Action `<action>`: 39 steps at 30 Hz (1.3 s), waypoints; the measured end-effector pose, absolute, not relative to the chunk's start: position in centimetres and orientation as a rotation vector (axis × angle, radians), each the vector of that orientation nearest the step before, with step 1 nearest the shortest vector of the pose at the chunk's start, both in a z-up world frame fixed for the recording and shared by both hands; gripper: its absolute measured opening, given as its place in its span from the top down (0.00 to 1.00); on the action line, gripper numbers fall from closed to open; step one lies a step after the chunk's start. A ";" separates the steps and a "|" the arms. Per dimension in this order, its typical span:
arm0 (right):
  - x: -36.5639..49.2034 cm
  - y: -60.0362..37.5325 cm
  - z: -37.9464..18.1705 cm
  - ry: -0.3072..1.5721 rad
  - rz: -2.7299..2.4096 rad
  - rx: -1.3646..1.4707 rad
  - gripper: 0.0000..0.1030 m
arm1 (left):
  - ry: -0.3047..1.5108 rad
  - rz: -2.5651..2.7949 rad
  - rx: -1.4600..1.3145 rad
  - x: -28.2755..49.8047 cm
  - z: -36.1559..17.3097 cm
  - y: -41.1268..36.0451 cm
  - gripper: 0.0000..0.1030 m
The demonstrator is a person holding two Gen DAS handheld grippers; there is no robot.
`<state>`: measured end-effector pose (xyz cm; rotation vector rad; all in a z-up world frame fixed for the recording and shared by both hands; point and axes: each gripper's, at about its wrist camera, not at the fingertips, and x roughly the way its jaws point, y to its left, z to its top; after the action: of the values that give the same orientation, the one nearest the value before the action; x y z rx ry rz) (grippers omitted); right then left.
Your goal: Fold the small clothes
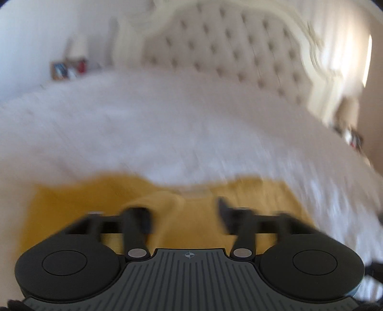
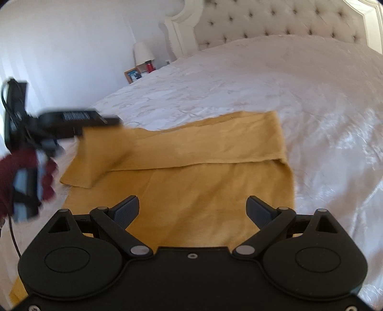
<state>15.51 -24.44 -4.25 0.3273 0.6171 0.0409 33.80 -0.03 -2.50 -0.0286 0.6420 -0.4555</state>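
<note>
the bed [image 2: 239, 79] is my work surface, its pale quilted cover spread wide and flat so a garment can lie out on it without bunching. behind it stands the tufted headboard [image 2: 275, 21], and off at the far corner a nightstand carries a lamp [image 2: 143, 51] and a picture frame [image 2: 132, 74], well apart from anything i'm doing.

the yellow cloth [image 2: 191, 191] lies on the near part of the bed, just in front of both my tools. its far band is already doubled over toward me, the folded edge running across the middle, so i judge one fold is in and the left end is being brought over now. that left corner stands up in a ridge instead of lying flat, which to me suggests it has been lifted there.

my left gripper [image 2: 100, 119] reaches in from the left at that raised corner. in the right wrist view it is smeared, and i cannot tell from there whether it touches the cloth. in its own view the left fingers [image 1: 143, 215] stand apart with a hump of yellow cloth between them, but the pads are not pressing on it that i can see.

my right gripper [image 2: 192, 209] hovers over the near half of the cloth, its fingers [image 2: 128, 208] spread wide and holding nothing, ready, i think, to pin or take the next edge.
</note>
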 end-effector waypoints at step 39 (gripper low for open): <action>28.9 -16.3 -5.1 0.754 -0.037 -0.173 0.56 | 0.743 -0.441 -0.002 25.7 -8.1 8.3 0.07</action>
<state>28.92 -16.34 -5.07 -0.1728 0.7542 -0.0366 25.65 8.26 -8.08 -0.0020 0.7432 -0.4409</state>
